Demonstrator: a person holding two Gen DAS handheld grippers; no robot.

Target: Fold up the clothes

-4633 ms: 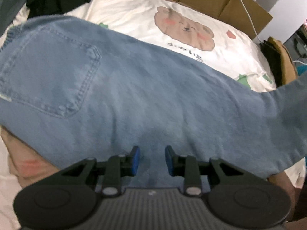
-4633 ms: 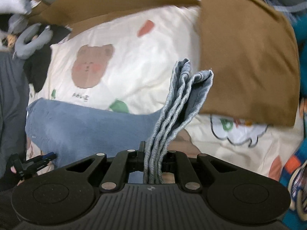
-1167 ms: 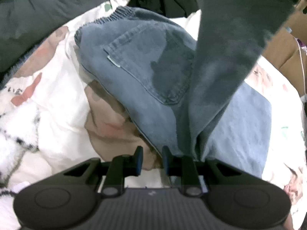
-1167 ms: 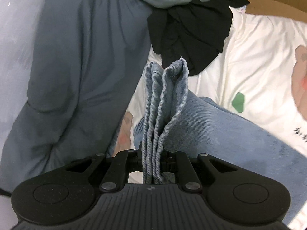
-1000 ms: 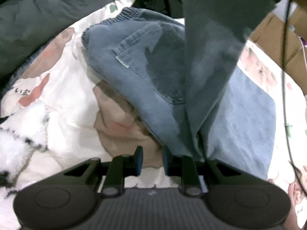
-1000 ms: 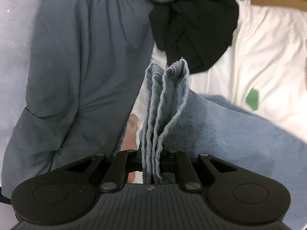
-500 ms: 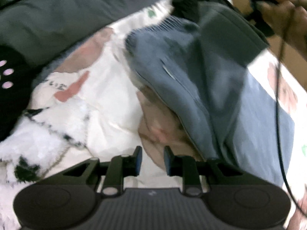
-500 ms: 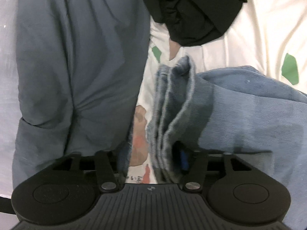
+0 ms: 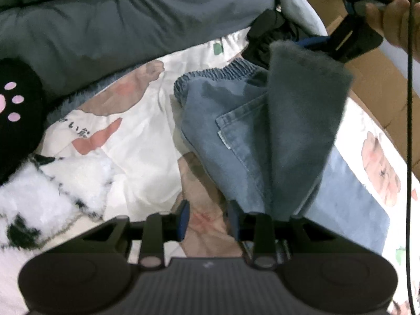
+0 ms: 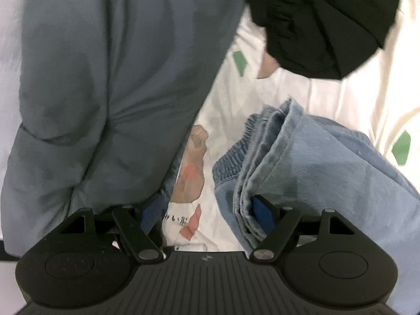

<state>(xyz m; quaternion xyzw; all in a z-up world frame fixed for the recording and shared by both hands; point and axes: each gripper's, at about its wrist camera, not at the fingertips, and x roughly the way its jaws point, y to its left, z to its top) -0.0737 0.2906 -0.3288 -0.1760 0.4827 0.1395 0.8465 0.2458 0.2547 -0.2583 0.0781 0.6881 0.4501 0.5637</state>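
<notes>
Folded jeans [image 10: 328, 162] on bedsheet [image 9: 147, 141] — right gripper [image 10: 207, 215] opening (hems loose)

Blue jeans [image 9: 236, 141], folded over, waistband bunched, on printed bedsheet [image 9: 136, 152].

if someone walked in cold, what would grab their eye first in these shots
Most likely the blue jeans, folded over on themselves in the middle of the cartoon bear bedsheet, elastic waistband towards the grey duvet. Next, the right gripper: its jaws are opening and the bunched leg cuffs rest loosely against one pad. The left gripper is opening too, over bare sheet beside the jeans.
</notes>
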